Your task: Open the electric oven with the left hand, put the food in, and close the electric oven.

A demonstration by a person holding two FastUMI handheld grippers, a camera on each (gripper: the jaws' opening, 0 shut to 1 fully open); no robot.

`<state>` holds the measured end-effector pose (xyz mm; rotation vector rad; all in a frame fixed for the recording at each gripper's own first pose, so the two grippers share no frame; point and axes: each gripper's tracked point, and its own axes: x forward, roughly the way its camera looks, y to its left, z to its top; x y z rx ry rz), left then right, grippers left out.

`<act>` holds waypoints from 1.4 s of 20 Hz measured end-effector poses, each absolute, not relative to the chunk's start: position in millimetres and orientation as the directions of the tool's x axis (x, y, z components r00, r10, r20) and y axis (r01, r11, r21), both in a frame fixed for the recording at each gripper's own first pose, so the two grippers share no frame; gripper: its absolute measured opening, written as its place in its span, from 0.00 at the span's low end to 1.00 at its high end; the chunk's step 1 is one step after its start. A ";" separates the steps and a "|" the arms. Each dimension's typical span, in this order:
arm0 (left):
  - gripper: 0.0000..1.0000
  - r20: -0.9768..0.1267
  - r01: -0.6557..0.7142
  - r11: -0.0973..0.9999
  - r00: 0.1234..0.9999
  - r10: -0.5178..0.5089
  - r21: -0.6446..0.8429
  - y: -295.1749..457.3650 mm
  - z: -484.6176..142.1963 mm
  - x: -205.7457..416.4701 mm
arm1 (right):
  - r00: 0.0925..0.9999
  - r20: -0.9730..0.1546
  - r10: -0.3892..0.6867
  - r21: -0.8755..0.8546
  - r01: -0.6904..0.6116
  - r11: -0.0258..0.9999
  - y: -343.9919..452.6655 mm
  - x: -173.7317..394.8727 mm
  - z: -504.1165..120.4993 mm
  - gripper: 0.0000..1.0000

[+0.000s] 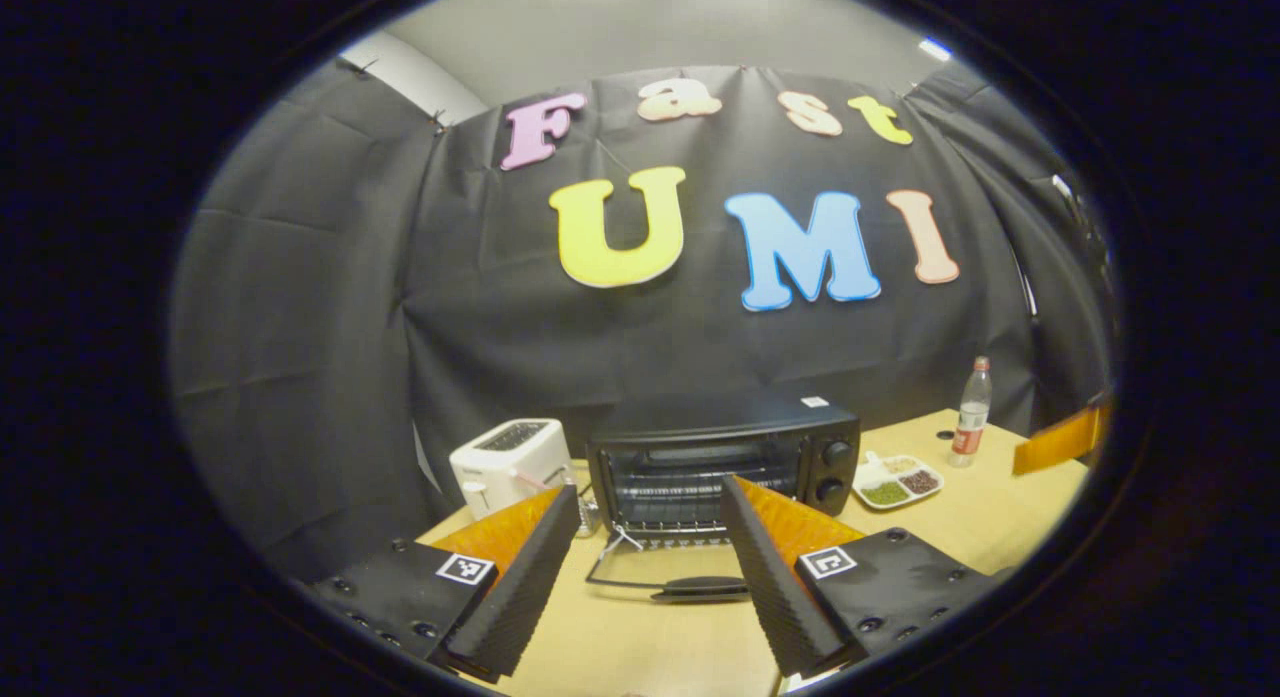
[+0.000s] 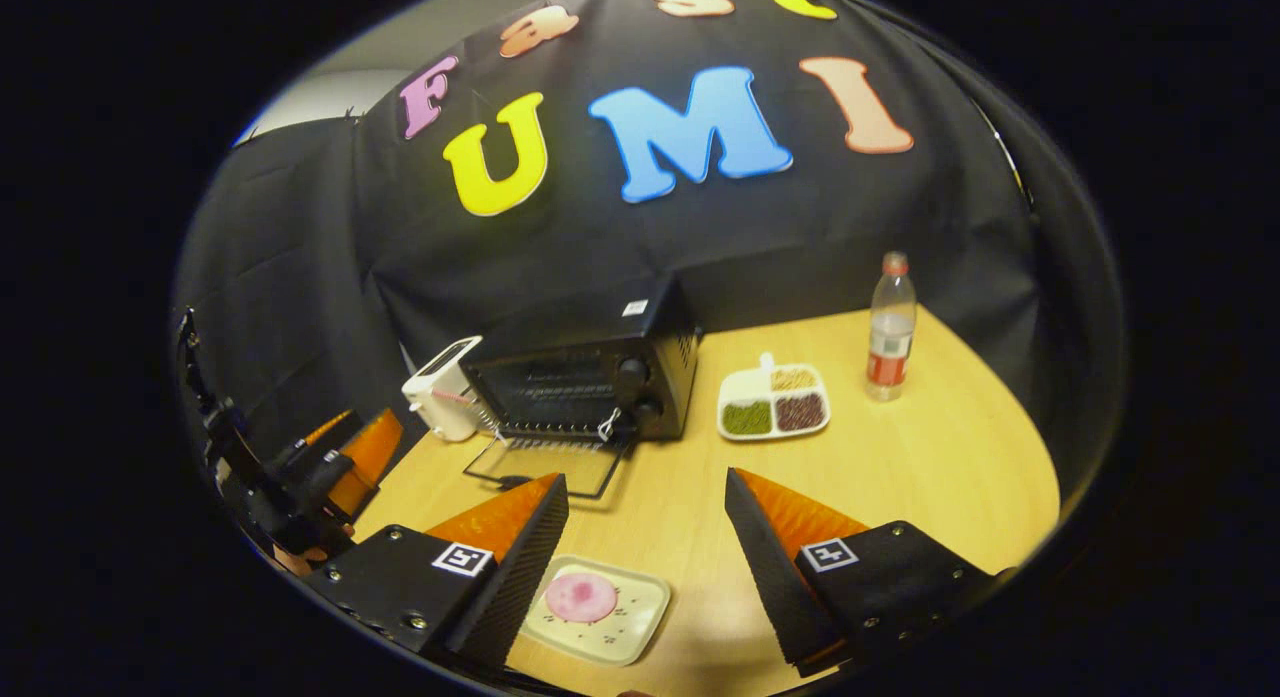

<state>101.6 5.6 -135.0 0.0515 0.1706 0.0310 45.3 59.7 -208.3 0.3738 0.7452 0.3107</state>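
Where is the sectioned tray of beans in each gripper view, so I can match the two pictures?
Left gripper view: the sectioned tray lies right of centre, just right of the open oven.
Right gripper view: the tray lies right of centre, between oven and bottle.
Shared landmark: the oven.

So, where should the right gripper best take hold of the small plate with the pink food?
Probably the plate by its rim, right gripper coming from above. It lies flat on the table, the food sits near its middle, and the open fingers already straddle it.
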 end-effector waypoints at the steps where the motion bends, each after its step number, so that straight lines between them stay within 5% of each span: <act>1: 0.99 -0.146 -0.036 0.997 0.988 0.046 0.066 11.4 -122.2 96.9 | 0.649 -0.618 0.444 0.485 -0.129 0.865 68.3 38.2 -217.6 0.96; 10: 0.99 -0.034 -0.108 0.992 0.993 0.111 0.072 45.5 -50.3 70.5 | 0.246 -0.715 0.654 0.689 0.091 0.719 102.8 -17.9 -296.5 0.96; 12: 0.99 -0.030 -0.131 0.989 0.991 0.133 0.069 52.1 -50.3 67.4 | 0.182 -0.728 0.661 0.684 0.132 0.717 103.4 -31.0 -309.8 0.96; 13: 0.99 -0.031 -0.140 0.988 0.989 0.142 0.068 55.9 -51.6 65.7 | 0.152 -0.732 0.664 0.681 0.146 0.718 104.9 -34.2 -316.5 0.87; 14: 0.99 -0.034 -0.148 0.987 0.988 0.150 0.068 59.6 -53.0 64.0 | 0.129 -0.740 0.660 0.673 0.156 0.723 106.7 -38.3 -322.7 0.96; 16: 0.91 -0.034 -0.163 0.984 0.986 0.166 0.071 67.9 -52.1 61.9 | 0.073 -0.759 0.647 0.650 0.155 0.744 106.2 -47.3 -334.9 0.96; 17: 0.95 -0.032 -0.171 0.983 0.984 0.173 0.073 72.1 -51.1 61.8 | 0.059 -0.774 0.630 0.631 0.153 0.761 108.2 -51.4 -345.1 0.94; 18: 0.96 -0.031 -0.177 0.981 0.983 0.180 0.076 75.0 -51.8 61.3 | 0.034 -0.785 0.618 0.616 0.148 0.774 105.9 -53.7 -348.7 0.82; 20: 0.99 -0.031 -0.188 0.979 0.981 0.191 0.078 82.6 -52.4 61.7 | 0.005 -0.802 0.597 0.592 0.140 0.794 107.0 -57.6 -357.9 0.82; 22: 1.00 -0.035 -0.192 0.979 0.980 0.195 0.073 86.5 -54.2 63.5 | -0.006 -0.819 0.573 0.567 0.138 0.812 103.7 -60.3 -365.0 0.54; 25: 1.00 -0.037 -0.193 0.979 0.980 0.196 0.067 88.4 -54.4 64.7 | -0.037 -0.842 0.537 0.523 0.181 0.833 96.2 -59.6 -373.9 0.29; 26: 1.00 -0.037 -0.192 0.979 0.980 0.194 0.066 87.7 -55.5 65.2 | -0.034 -0.842 0.539 0.523 0.196 0.829 95.8 -59.9 -371.3 0.10; 28: 1.00 -0.035 -0.187 0.980 0.981 0.190 0.065 86.9 -57.8 65.1 | -0.021 -0.835 0.550 0.535 0.199 0.821 94.1 -59.3 -370.0 0.00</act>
